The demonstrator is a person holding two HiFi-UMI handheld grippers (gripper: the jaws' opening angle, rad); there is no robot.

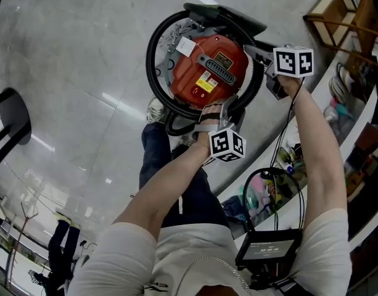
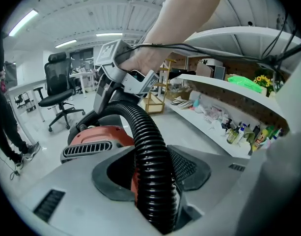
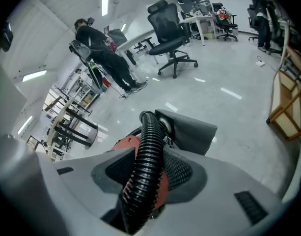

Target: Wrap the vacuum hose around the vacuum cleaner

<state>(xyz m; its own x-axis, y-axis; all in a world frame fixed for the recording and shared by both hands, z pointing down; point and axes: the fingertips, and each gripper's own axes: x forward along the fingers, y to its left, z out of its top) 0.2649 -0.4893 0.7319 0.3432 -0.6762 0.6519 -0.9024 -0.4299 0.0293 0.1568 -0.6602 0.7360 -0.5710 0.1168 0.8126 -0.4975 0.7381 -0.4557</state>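
Observation:
A red vacuum cleaner [image 1: 207, 73] stands on the floor, with its black ribbed hose [image 1: 153, 48] looped round its body. My left gripper [image 1: 208, 119] is at the near side of the vacuum, shut on the hose [image 2: 152, 166], which runs up between its jaws. My right gripper [image 1: 272, 82] is at the vacuum's right side, also shut on the hose [image 3: 148, 166]. In the left gripper view the hose arches over the red body [image 2: 94, 139] to the right gripper [image 2: 123, 80]. In the right gripper view the hose leads on to a grey end piece [image 3: 189, 132].
A curved white shelf [image 1: 361, 122] with bottles and clutter runs along the right. A wooden rack [image 1: 343, 17] stands at the back right. My leg and shoe [image 1: 156, 110] are beside the vacuum. Office chairs [image 3: 170, 33] and a person [image 3: 103, 53] are farther off.

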